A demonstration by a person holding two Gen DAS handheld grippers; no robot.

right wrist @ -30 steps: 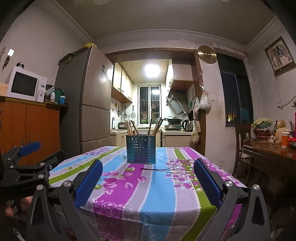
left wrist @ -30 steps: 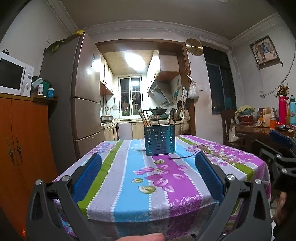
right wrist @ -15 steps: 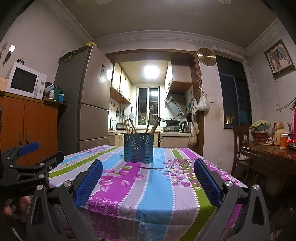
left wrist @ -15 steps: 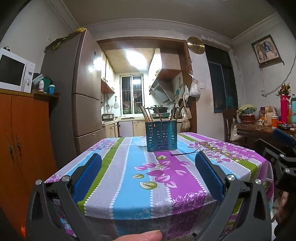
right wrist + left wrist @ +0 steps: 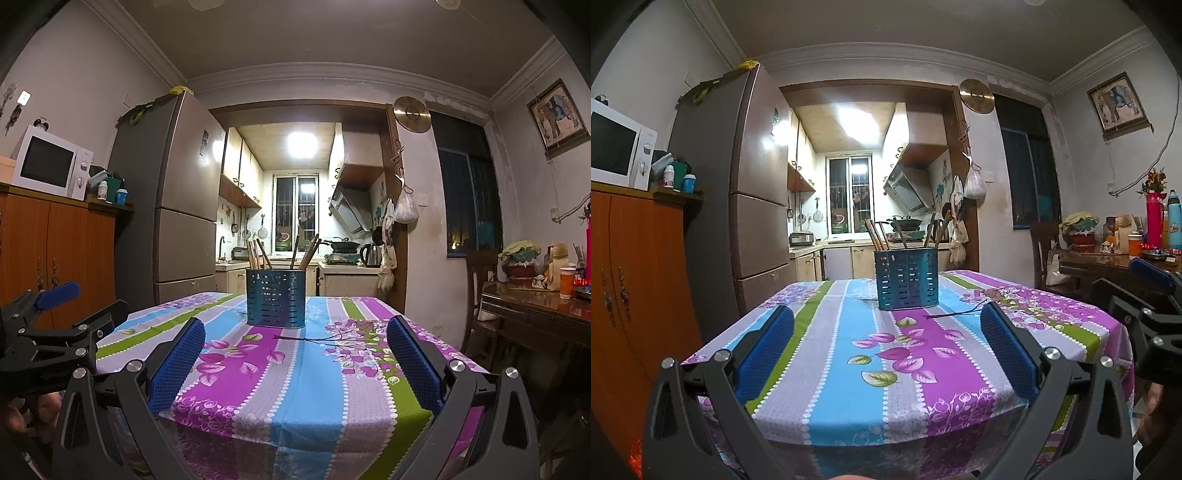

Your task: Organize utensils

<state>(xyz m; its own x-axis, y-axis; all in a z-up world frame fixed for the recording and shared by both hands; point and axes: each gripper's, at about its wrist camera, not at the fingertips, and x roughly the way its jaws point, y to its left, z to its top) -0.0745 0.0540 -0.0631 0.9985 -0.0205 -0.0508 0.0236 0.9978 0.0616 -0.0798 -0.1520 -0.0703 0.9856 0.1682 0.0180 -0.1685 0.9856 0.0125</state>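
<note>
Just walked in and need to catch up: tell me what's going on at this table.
A person holds a two-finger gripper in each hand at the near edge of the table. The left gripper and the right gripper are both open and empty. A blue holder with chopsticks standing in it sits farther back, and loose chopsticks lie flat on the tablecloth in front of it, untouched.
</note>
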